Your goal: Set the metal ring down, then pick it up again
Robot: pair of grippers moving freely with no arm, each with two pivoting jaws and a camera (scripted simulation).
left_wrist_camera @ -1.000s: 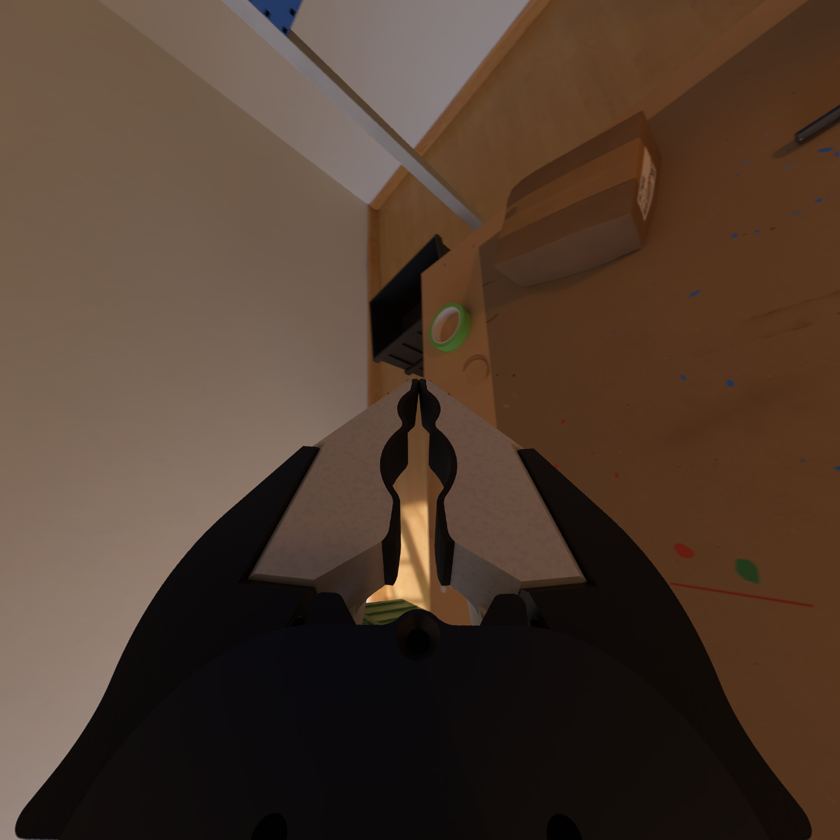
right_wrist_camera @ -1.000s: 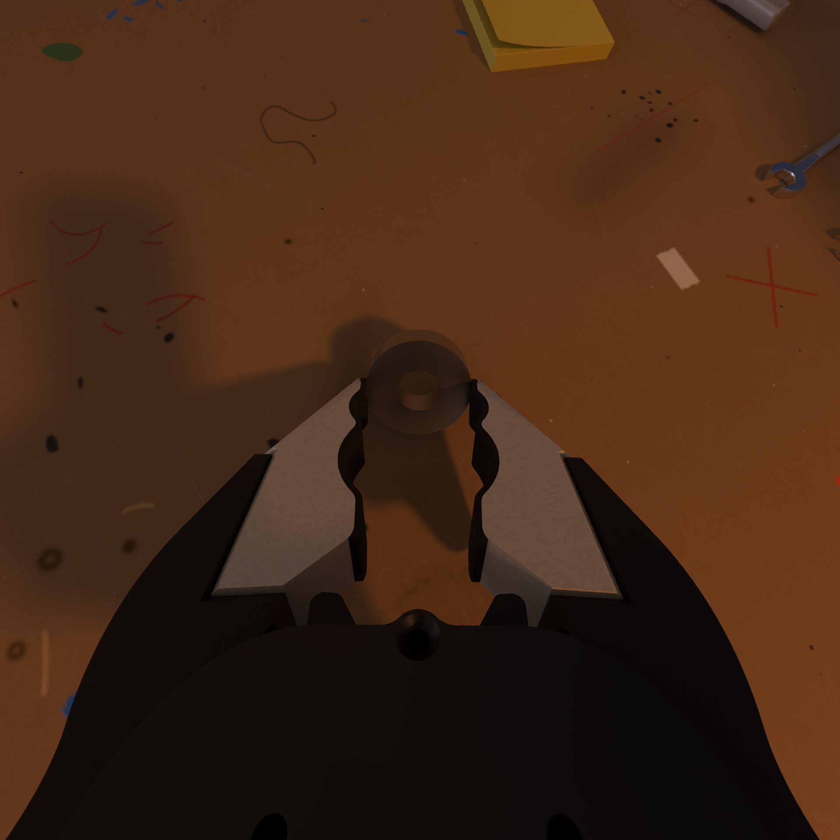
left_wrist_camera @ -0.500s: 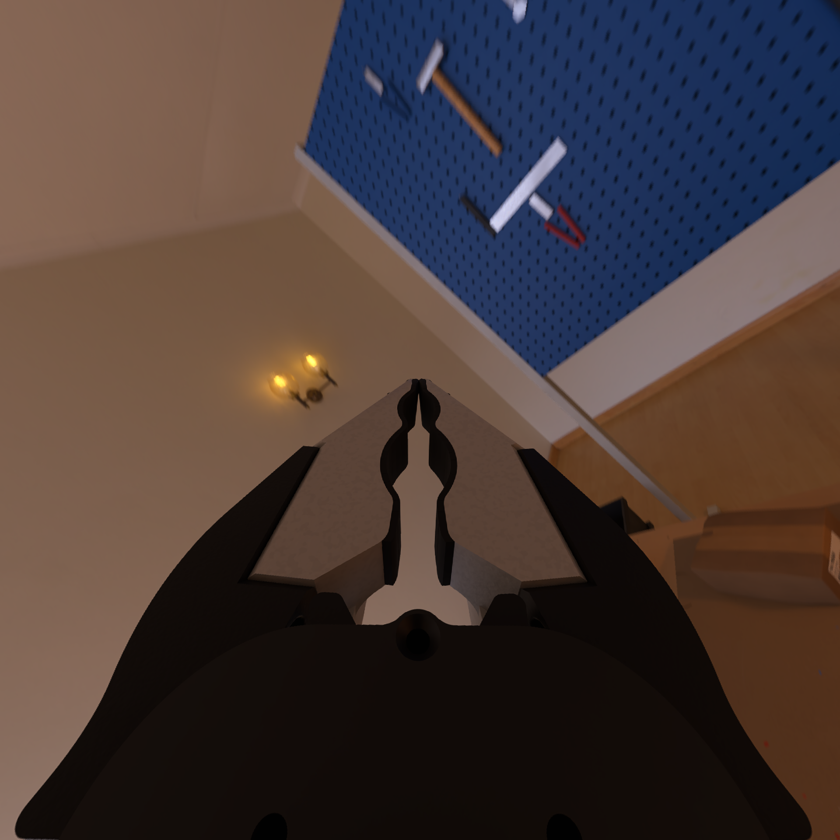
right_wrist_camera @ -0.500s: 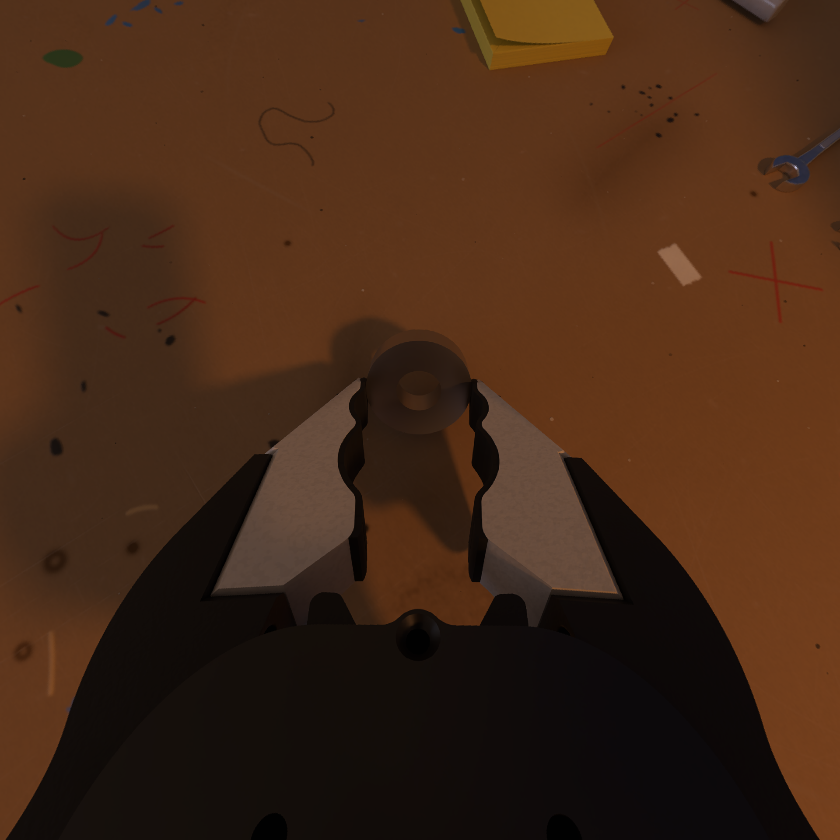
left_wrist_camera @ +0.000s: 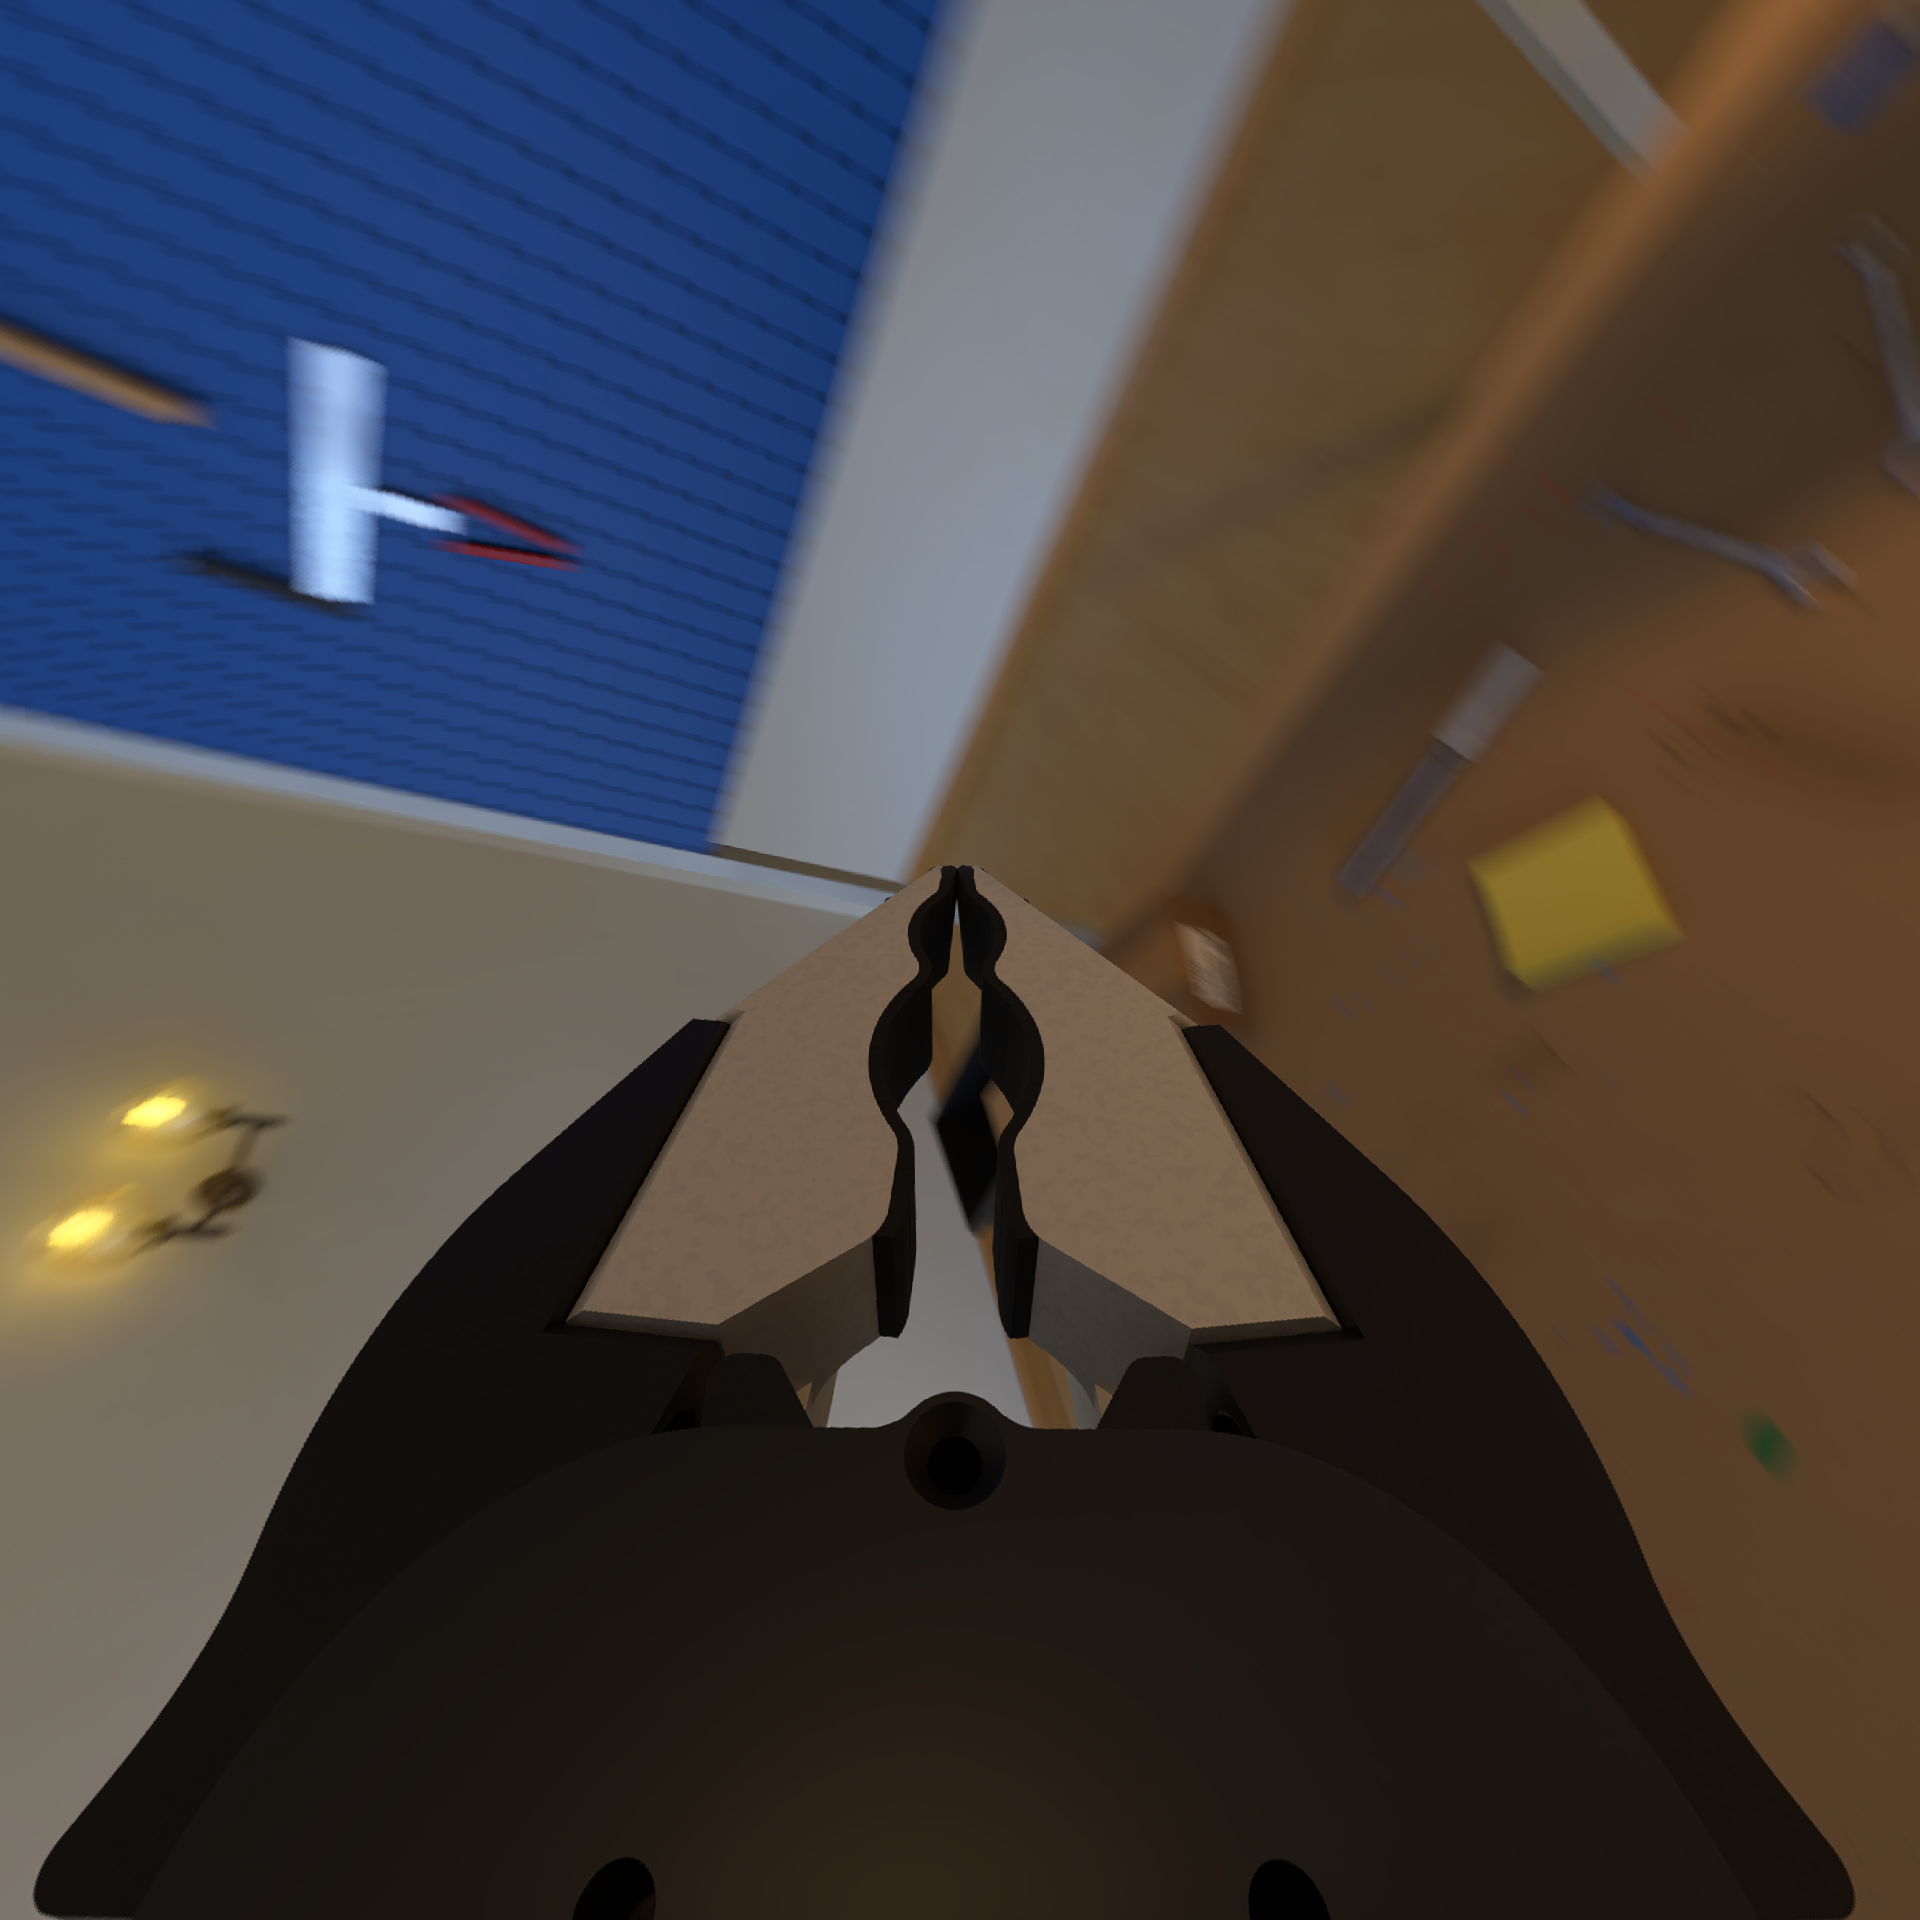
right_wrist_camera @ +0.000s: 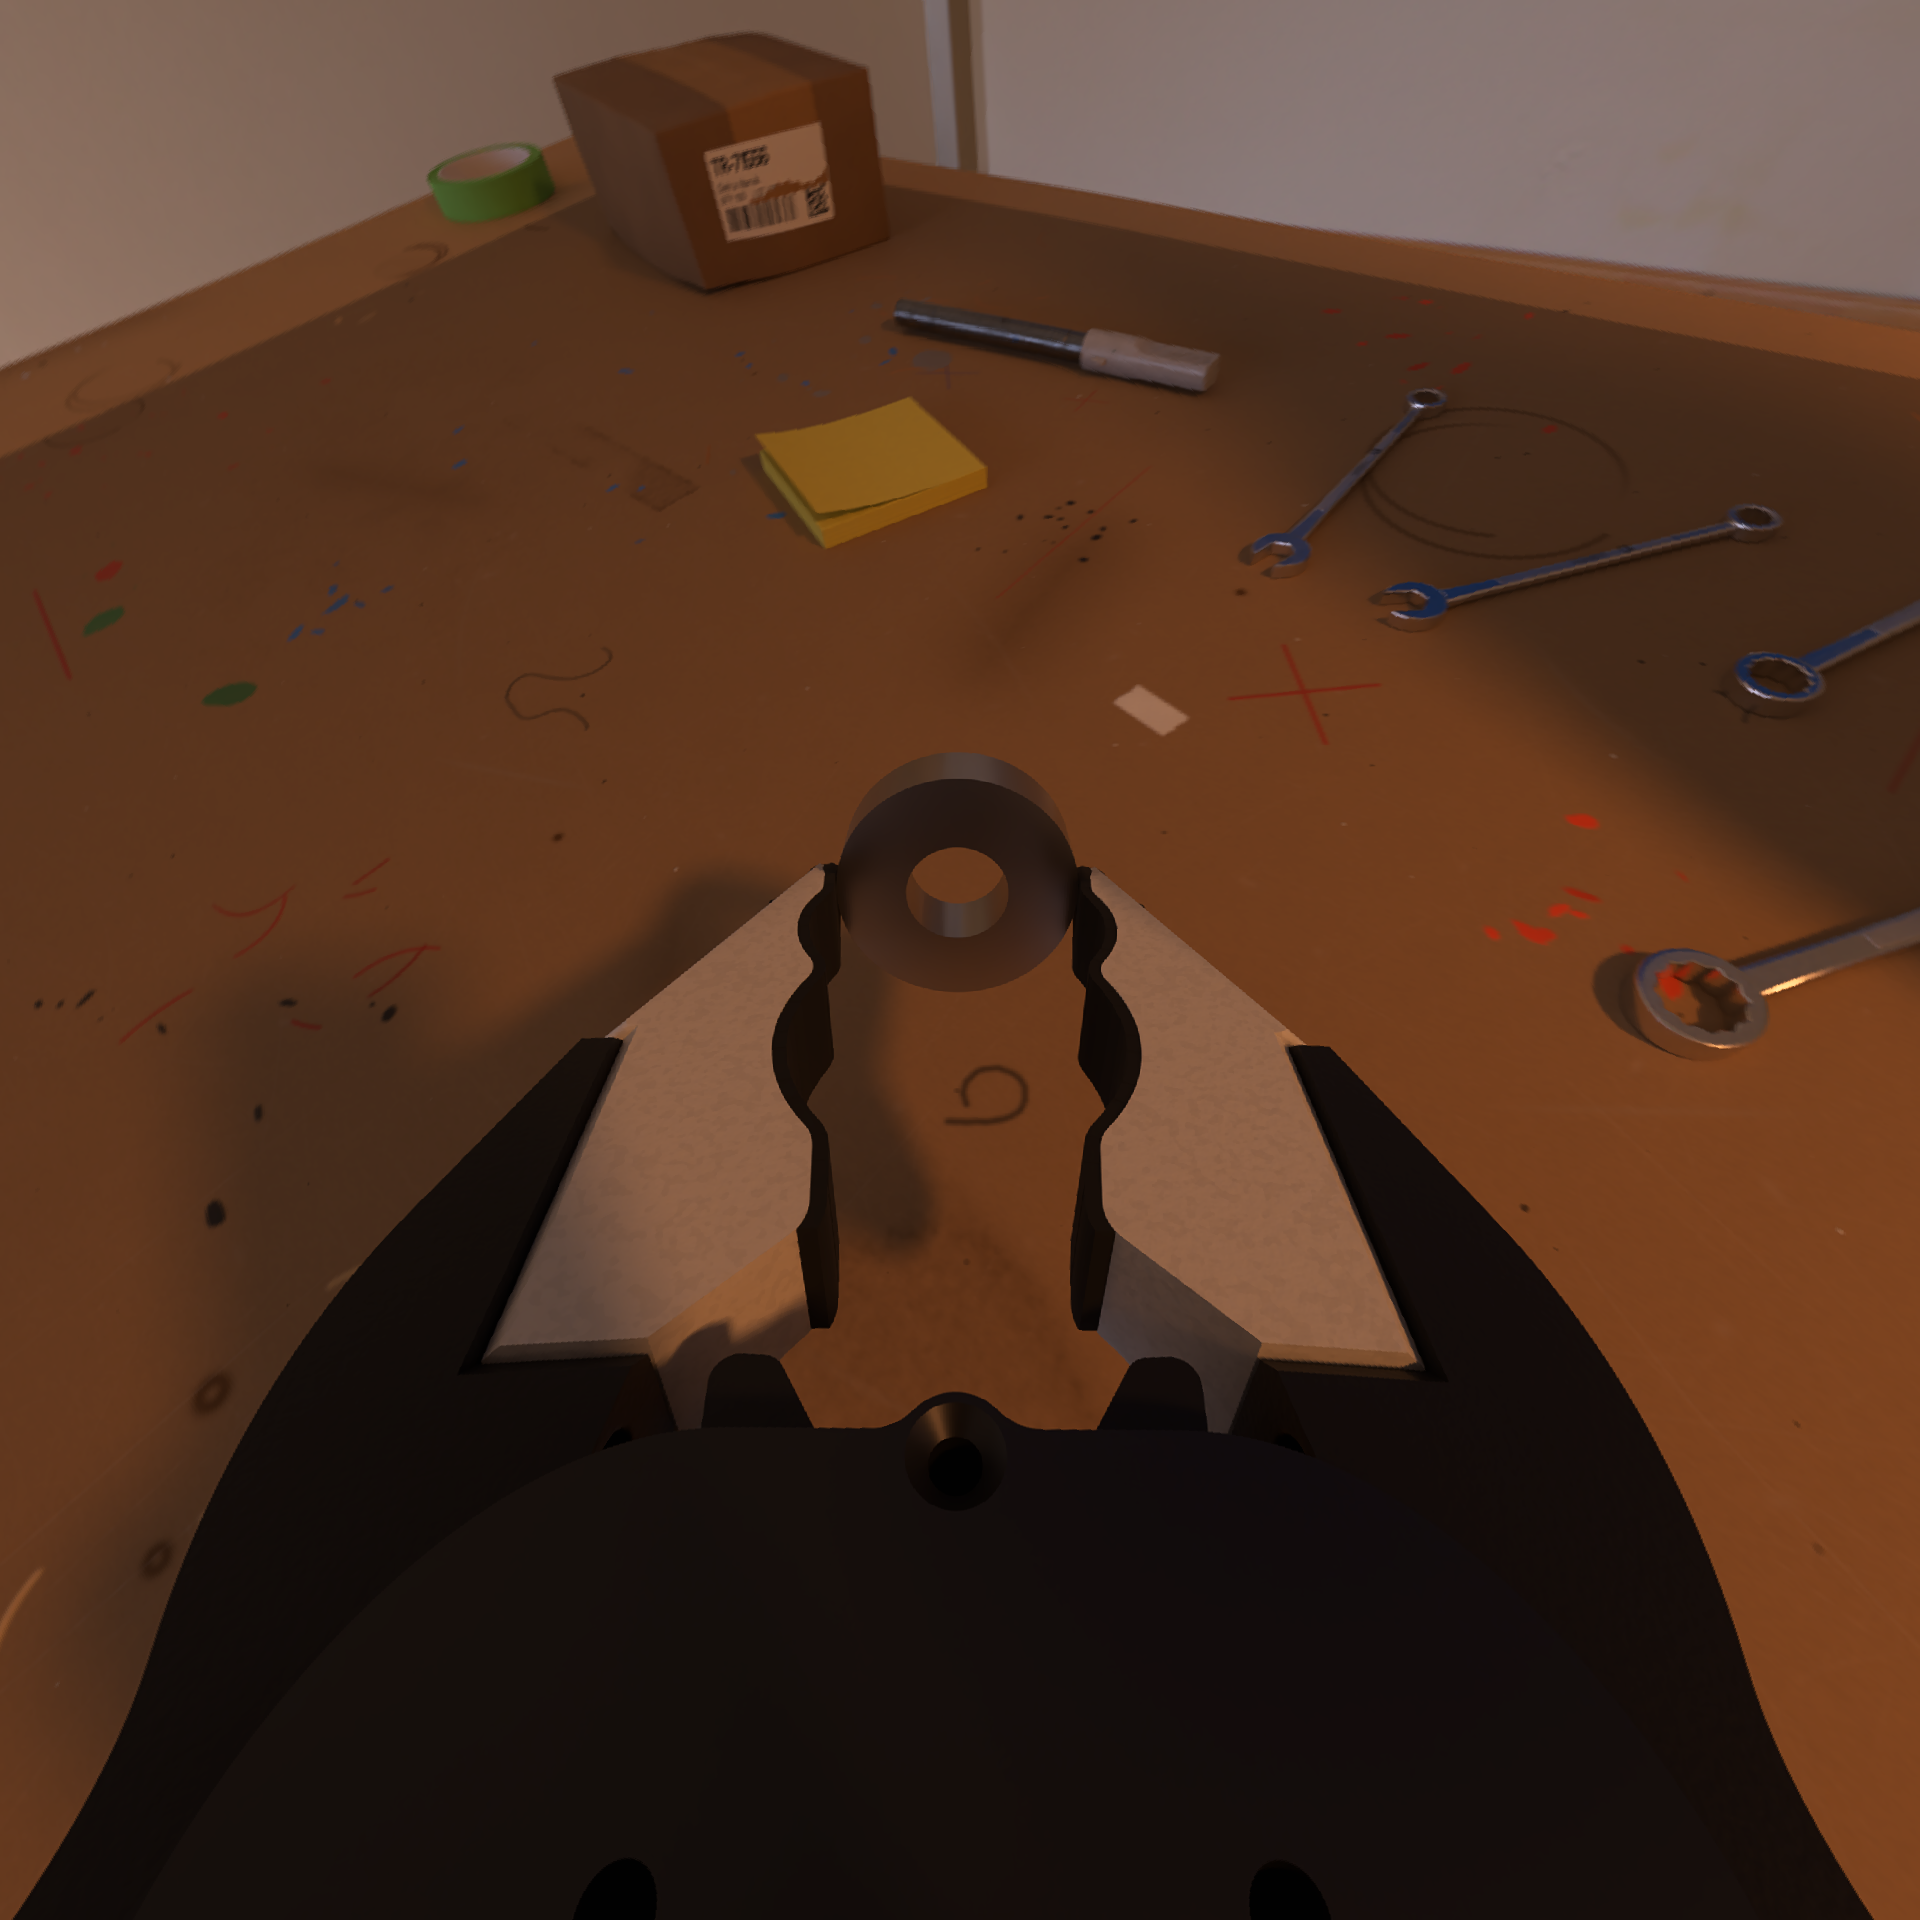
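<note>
Metal ring (right_wrist_camera: pixel 956 873) pinched at the tips of the right tongs (right_wrist_camera: pixel 956 896), standing on edge with its bore facing the camera, raised above the middle of the bench (right_wrist_camera: pixel 416 1039); shadow on the wood below and to the left. Left tongs (left_wrist_camera: pixel 956 883) pressed tight together, holding nothing, aimed up toward the wall.

Writing: 1 white label with printed characters and a barcode on the cardboard box (right_wrist_camera: pixel 727 156) at the far left corner of the bench; not repeated here. No brand marks legible on the tools.

Seen only from the right wrist: green tape roll (right_wrist_camera: pixel 490 179) just left of the box at the far edge, grey marker (right_wrist_camera: pixel 1049 343) with a white cap, yellow sticky-note pad (right_wrist_camera: pixel 871 470) toward the far middle, 4 wrenches (right_wrist_camera: pixel 1340 488) toward the right edge, a small pale strip (right_wrist_camera: pixel 1150 710) beside a red cross mark.

Seen only from the left wrist, badly smeared: blue pegboard (left_wrist_camera: pixel 416 364) with hanging tools, a wall lamp with 2 lit bulbs (left_wrist_camera: pixel 156 1174). Shared between views: the yellow pad, a blurred yellow patch in the left wrist view, and the box label, unreadable there.
</note>
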